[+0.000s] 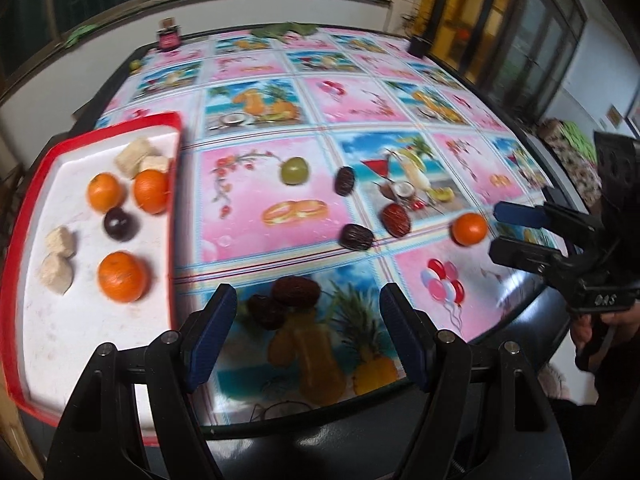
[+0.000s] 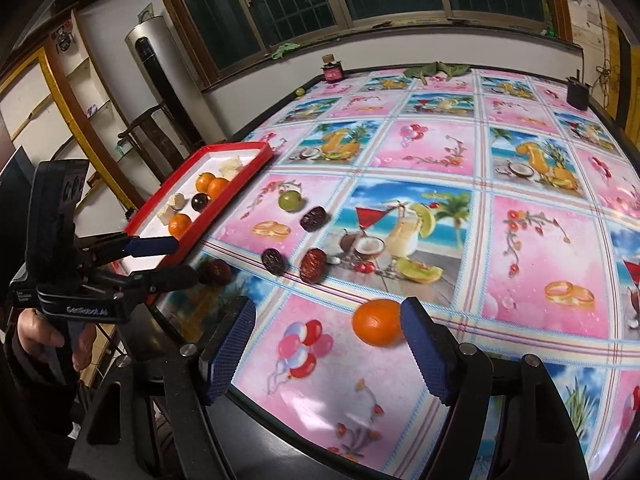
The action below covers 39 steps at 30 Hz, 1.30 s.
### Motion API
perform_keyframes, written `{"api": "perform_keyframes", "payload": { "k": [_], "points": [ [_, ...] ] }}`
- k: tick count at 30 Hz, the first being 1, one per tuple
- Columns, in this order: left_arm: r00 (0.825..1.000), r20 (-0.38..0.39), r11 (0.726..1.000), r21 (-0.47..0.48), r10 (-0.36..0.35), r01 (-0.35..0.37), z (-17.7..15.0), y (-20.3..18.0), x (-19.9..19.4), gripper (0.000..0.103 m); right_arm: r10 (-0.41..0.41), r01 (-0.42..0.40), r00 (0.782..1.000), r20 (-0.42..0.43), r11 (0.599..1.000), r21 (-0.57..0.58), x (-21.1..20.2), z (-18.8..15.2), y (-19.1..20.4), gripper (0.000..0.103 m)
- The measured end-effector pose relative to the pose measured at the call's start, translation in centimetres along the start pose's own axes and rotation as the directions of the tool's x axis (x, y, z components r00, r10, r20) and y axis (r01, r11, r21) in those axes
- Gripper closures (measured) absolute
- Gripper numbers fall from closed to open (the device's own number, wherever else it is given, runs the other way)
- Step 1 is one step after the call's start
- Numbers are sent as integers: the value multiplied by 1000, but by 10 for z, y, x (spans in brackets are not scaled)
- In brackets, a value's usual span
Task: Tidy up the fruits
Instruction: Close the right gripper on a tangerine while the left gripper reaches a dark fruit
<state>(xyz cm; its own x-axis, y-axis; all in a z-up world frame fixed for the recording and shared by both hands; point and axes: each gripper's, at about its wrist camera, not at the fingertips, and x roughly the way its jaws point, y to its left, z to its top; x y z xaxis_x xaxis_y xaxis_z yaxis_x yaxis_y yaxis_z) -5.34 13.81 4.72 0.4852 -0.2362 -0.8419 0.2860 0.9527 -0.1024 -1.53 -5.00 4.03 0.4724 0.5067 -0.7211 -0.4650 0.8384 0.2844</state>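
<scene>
A red-rimmed white tray [image 1: 120,125] [image 2: 236,146] at the table's left holds three oranges, a dark plum [image 1: 121,224] and several beige cubes. Loose on the cloth lie a green fruit [image 1: 295,171] [image 2: 290,201], several dark dates [image 1: 356,237] [image 2: 273,260] and one orange [image 1: 469,229] [image 2: 378,322]. My left gripper [image 1: 308,308] [image 2: 184,260] is open near the front edge beside the tray, with two dates [image 1: 296,292] lying between its fingers, pads clear of them. My right gripper [image 2: 328,320] [image 1: 500,232] is open, and the loose orange sits just inside its right finger.
A pink jar [image 1: 169,38] [image 2: 333,70], green leaves [image 2: 436,68] and a dark container [image 1: 420,46] [image 2: 577,94] stand along the far edge. A small green fruit [image 2: 299,91] lies at the far left corner. A tall white appliance [image 2: 154,60] stands beyond the tray.
</scene>
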Motion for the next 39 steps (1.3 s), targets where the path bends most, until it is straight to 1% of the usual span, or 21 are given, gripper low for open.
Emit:
{"api": "perform_keyframes", "payload": {
  "k": [3,6,7,10,15,16,19,22,23,25,27,29,32,37,39],
  "points": [
    [999,-4,999,33,-34,34,5,-3,5,29,-7,7,1000,-11,1000,8,2,-4,-4,31],
    [999,-16,998,50,-37,38,10,-1,14,31,-13,13,1000,-17,1000,17,4,-7,-7,33],
    [999,-25,998,48,-38,39,12,1,17,35,-16,17,1000,-17,1000,19,5,-7,-7,34],
    [998,-54,998,38,-43,45,13,7,27,43,-28,29,999,-17,999,18,6,-7,-8,35],
    [995,-88,999,26,-43,46,6,10,35,44,-70,71,997,-29,997,17,10,-7,-12,36],
    [995,-96,999,29,-42,45,5,9,37,46,-70,71,997,-30,997,20,11,-8,-13,37],
    [993,-110,999,28,-42,45,3,8,40,46,-68,69,997,-34,997,26,14,-8,-14,38],
    [993,-112,999,25,-40,43,4,8,42,47,-68,69,997,-41,997,21,17,-9,-14,42],
    [993,-112,999,26,-39,42,5,7,43,50,-69,70,997,-45,997,18,19,-9,-14,43],
    [993,-111,999,29,-41,44,6,6,43,61,-74,75,996,-50,997,17,20,-10,-15,46],
    [992,-115,998,33,-42,46,7,5,44,65,-81,82,995,-58,996,19,23,-10,-16,47],
    [992,-119,998,38,-37,42,7,4,44,65,-84,86,994,-64,996,23,25,-11,-17,50],
    [992,-123,999,34,-19,24,6,8,43,65,-86,88,994,-70,996,22,28,-10,-18,51],
    [992,-125,1000,7,-25,26,5,16,41,65,-96,96,993,-68,995,4,31,-9,-15,52],
    [992,-124,1000,14,-18,19,5,14,42,65,-100,100,993,-62,995,-1,33,-8,-14,52]
  ]
}}
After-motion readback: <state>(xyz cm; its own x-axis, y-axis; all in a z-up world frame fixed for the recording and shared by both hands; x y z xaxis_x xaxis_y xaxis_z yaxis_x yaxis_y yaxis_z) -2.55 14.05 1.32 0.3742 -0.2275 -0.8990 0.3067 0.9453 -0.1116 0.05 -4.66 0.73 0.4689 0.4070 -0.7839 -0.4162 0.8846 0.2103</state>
